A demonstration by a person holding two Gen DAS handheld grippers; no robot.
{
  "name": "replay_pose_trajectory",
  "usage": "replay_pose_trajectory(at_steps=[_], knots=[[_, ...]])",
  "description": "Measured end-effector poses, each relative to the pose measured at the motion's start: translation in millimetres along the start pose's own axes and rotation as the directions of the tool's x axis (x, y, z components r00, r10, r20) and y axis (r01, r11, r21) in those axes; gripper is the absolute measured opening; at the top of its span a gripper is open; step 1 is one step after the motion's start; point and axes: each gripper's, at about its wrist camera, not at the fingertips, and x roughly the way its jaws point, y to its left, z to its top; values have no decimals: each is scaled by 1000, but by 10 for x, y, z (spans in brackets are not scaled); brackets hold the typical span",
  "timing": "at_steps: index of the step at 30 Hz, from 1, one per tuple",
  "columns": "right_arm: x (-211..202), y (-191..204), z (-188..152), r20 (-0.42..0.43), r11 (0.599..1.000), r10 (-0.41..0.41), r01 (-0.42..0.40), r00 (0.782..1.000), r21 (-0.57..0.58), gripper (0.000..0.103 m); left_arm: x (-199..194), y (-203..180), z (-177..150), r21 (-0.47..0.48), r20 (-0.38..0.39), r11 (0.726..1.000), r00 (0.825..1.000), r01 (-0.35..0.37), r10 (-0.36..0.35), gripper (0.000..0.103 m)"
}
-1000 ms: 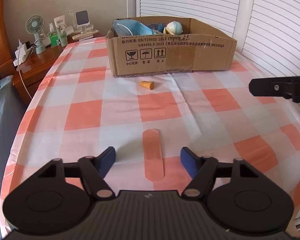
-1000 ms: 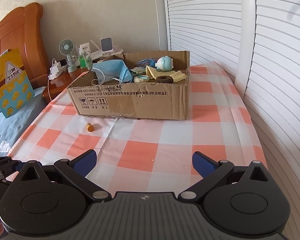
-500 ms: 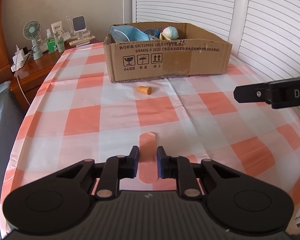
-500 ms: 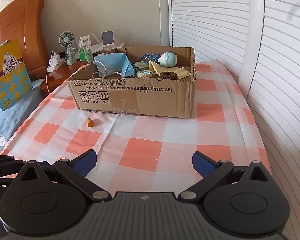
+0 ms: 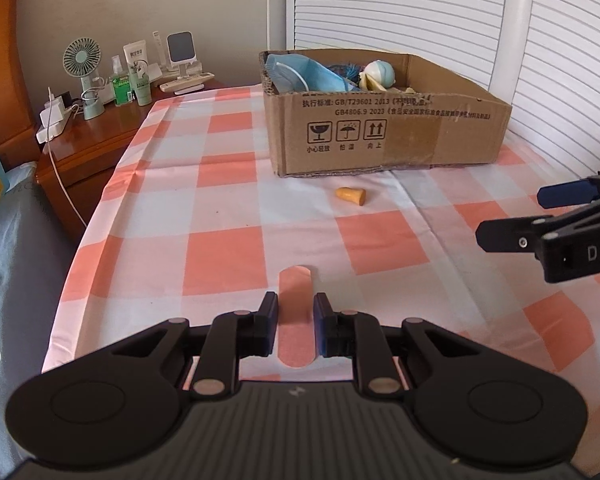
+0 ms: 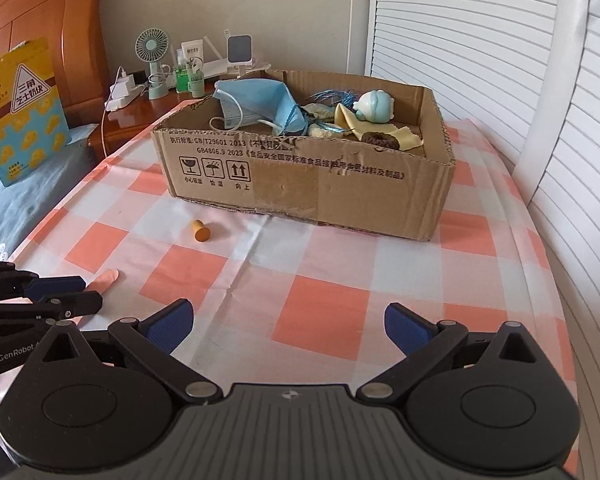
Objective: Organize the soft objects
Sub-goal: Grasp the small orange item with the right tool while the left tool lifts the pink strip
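Earplug [image 5: 351,195] before box [image 5: 388,140]

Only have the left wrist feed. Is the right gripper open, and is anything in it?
Observer: The right gripper is open, with its blue pads wide apart. Only the orange-and-white checked tablecloth shows between them.
Operator: The box wall blocks my view. What's at the back right?
Observer: A brown ring-shaped hair scrunchie lies on a pale yellow cloth inside the brown cardboard box.
Operator: What does my grasp look like from the side?
Observer: The rounded end of the pink adhesive strip sticks out past the left gripper. I can't tell whether it touches the tablecloth.
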Motion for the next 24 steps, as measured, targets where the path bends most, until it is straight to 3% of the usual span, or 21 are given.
replay_pose_trajectory(at_steps=[14,24], knots=[[787,414,334,-7,996,-37,36,999,-82,103,160,282,215,38,9,999,1000,7,-7,17],[880,265,381,10,995,-96,96,995,-23,103,232,328,251,37,6,999,999,39,-39,17]])
